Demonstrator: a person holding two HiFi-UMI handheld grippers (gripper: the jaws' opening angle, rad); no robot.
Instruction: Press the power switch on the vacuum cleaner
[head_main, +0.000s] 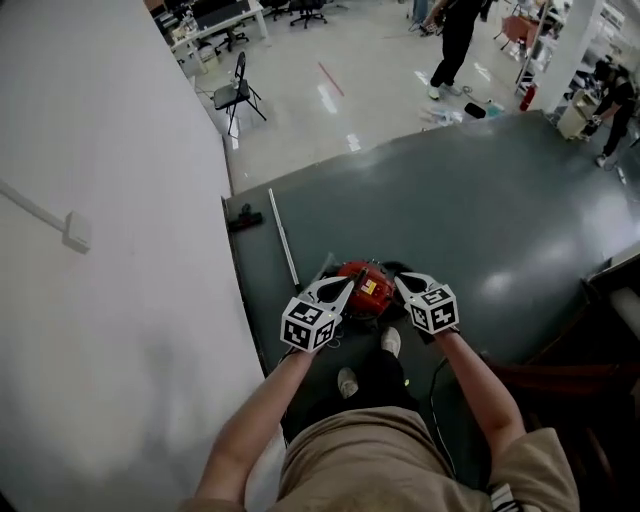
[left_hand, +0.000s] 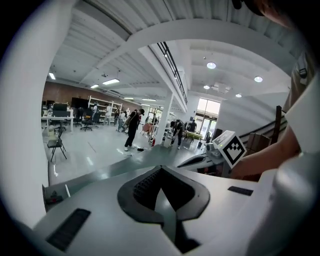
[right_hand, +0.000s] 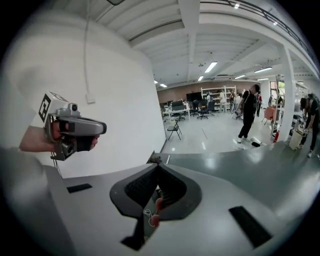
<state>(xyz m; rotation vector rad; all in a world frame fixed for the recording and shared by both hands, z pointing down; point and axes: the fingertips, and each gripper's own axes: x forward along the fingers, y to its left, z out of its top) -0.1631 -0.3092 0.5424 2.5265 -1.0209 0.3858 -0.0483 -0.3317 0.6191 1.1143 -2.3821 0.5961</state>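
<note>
A red vacuum cleaner (head_main: 368, 288) lies on the dark floor just in front of the person's shoes. In the head view both grippers are held up above it, well off the floor. My left gripper (head_main: 347, 284) is over its left side and my right gripper (head_main: 401, 279) over its right side. In the left gripper view, the left gripper (left_hand: 160, 171) has its jaws closed to a point with nothing between them. The jaws of the right gripper (right_hand: 158, 166) are also together, and bits of the red vacuum (right_hand: 158, 203) show through the gap below them. The power switch cannot be made out.
A white wall (head_main: 110, 250) runs close along the left. A metal wand (head_main: 283, 236) and a small black part (head_main: 243, 218) lie on the floor beyond the vacuum. A cable (head_main: 438, 385) trails at the right. A folding chair (head_main: 236, 92) and people (head_main: 455, 45) are far off.
</note>
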